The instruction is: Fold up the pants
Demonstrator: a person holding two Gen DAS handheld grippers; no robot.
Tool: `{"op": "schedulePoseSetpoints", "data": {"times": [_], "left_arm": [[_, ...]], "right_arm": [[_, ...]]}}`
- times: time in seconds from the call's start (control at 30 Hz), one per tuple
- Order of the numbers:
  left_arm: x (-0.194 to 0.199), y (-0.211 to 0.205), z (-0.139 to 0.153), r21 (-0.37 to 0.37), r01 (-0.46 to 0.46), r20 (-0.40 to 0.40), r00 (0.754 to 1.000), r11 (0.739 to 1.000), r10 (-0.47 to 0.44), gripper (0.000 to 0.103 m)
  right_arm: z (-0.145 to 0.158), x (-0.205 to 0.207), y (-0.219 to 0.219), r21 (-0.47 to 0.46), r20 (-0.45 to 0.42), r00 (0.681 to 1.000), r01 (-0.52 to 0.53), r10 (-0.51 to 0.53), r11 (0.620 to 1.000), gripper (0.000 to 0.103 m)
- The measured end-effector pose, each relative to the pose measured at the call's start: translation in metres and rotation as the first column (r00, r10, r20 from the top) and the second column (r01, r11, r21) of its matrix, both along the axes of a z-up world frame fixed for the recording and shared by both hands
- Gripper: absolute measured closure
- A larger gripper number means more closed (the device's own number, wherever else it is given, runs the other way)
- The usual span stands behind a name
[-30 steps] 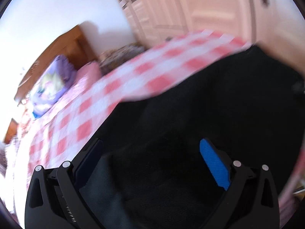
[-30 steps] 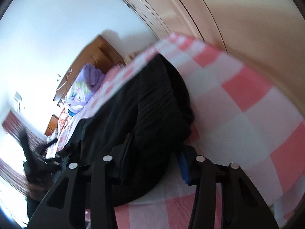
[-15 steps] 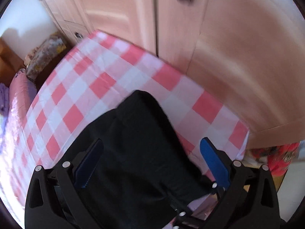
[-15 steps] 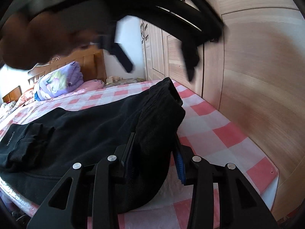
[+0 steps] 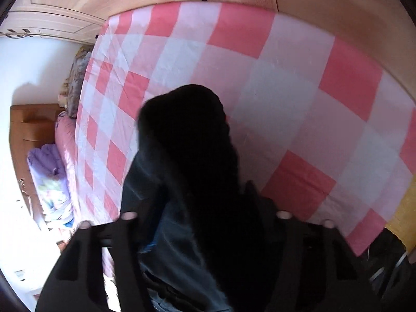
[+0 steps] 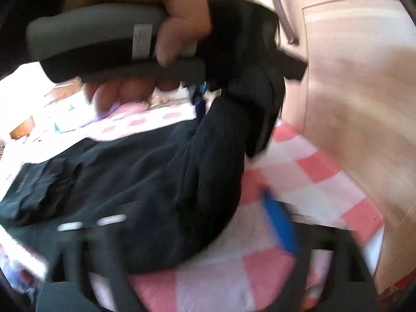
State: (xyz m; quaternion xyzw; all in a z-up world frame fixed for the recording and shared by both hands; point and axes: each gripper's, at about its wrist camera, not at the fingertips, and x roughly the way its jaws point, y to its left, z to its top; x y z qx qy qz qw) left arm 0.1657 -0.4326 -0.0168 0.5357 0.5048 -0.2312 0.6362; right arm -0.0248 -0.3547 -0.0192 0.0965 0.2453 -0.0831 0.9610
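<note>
The black pants lie on the bed with the pink checked sheet, and one end is lifted off it. The left tongs are closed on this raised end; the cloth hangs down between their fingers, so the end can be carried over the rest for a fold. In the right view the left hand holds its tool above the pants. The right tongs are spread wide around a thick fold, with the blue pad apart from the cloth, probably to give this part free.
</note>
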Motion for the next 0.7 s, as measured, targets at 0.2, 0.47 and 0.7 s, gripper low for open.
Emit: {"op": "schedulePoseSetpoints", "data": {"times": [0.2,0.47,0.7], "left_arm": [[0.008,0.028,0.056,-0.234,-0.060,-0.055,0.997,0.970,0.049,0.076],[-0.006,0.147,0.171,-0.584,-0.126,-0.099,0.992,0.802,0.083,0.081],[-0.015,0.377,0.230,-0.833,-0.251,-0.162,0.963,0.494,0.217,0.082]], "right_arm": [[-0.012,0.003,0.002,0.265,-0.047,0.996,-0.059,0.074,0.963,0.008],[-0.013,0.035,0.100,0.118,-0.146,0.975,-0.153,0.169,0.981,0.008],[0.002,0.016,0.168,-0.264,-0.100,0.984,-0.167,0.145,0.950,0.008]]}}
